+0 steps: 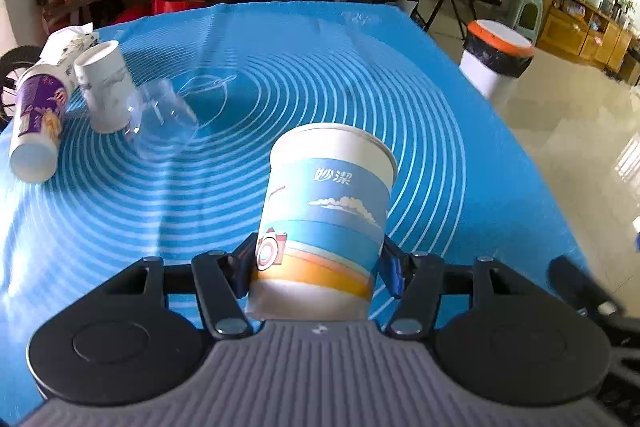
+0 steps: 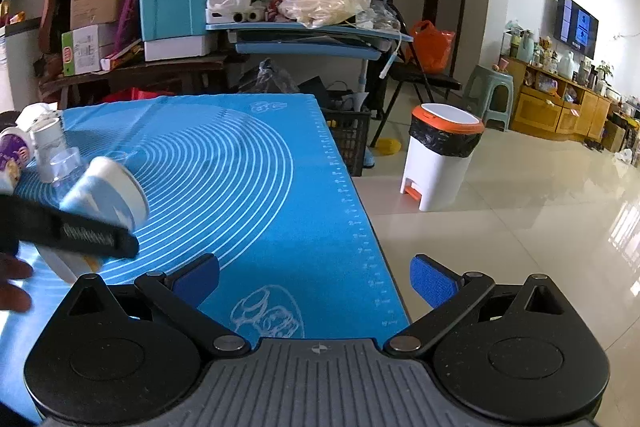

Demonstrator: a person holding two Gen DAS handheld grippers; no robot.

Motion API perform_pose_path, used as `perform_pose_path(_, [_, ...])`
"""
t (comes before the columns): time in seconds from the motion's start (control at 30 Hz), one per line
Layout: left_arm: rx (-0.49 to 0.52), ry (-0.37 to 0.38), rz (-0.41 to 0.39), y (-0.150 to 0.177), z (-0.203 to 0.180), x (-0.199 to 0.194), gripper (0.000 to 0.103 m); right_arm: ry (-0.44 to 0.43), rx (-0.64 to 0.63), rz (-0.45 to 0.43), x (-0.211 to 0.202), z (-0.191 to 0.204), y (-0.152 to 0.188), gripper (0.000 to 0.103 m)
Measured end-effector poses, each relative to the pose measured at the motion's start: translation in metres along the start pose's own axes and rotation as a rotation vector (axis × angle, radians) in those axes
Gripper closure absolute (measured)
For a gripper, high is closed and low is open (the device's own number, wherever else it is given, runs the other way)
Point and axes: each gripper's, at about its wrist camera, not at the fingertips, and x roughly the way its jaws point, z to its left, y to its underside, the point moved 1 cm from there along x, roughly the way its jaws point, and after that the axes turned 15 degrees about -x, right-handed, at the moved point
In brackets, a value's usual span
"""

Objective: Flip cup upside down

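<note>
The left gripper (image 1: 318, 267) clamps the printed paper cup (image 1: 326, 215) between its fingers, while the right gripper (image 2: 314, 281) gapes wide beside it.

a lived-in home living room: wall tv (image 2: 576, 25), wooden sideboard (image 2: 560, 107), pedal bin (image 2: 440, 163), cluttered shelves (image 2: 304, 35)

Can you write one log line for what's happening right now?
left gripper: shut on paper cup, lifted, tilted | right gripper: open, empty | blue mat

The paper cup (image 1: 326, 215) is hiding its own mouth behind the gripper body; a clear cup (image 1: 162, 119) is blurring into the mat.
</note>
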Motion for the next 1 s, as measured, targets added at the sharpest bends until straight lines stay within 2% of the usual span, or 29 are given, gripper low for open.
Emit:
perform_pose_path(0.13, [0.01,-0.019,0.015,0.013,0.001,0.009,0.042,-0.009,0.003,0.012,-0.006,0.002,0.004,0.0])
perform_pose_path(0.43, [0.014,-0.013,-0.015,0.02,0.002,0.011,0.04,-0.033,0.005,0.044,0.0,0.009,0.008,0.0])
perform_pose_path(0.5, [0.006,-0.013,-0.003,0.019,0.002,0.012,0.026,-0.035,0.002,0.046,0.001,0.009,0.008,0.0])
perform_pose_path(0.57, [-0.003,-0.005,-0.007,0.019,0.003,0.011,0.021,-0.038,-0.004,0.047,0.001,0.01,0.006,0.0])
perform_pose_path(0.83, [0.01,0.034,-0.039,0.017,0.001,0.002,0.02,-0.033,-0.03,0.053,0.0,0.01,0.005,0.0])
perform_pose_path(1.0, [-0.006,0.051,-0.092,0.014,0.003,-0.01,0.02,-0.034,-0.047,0.057,-0.002,0.012,0.003,0.0])
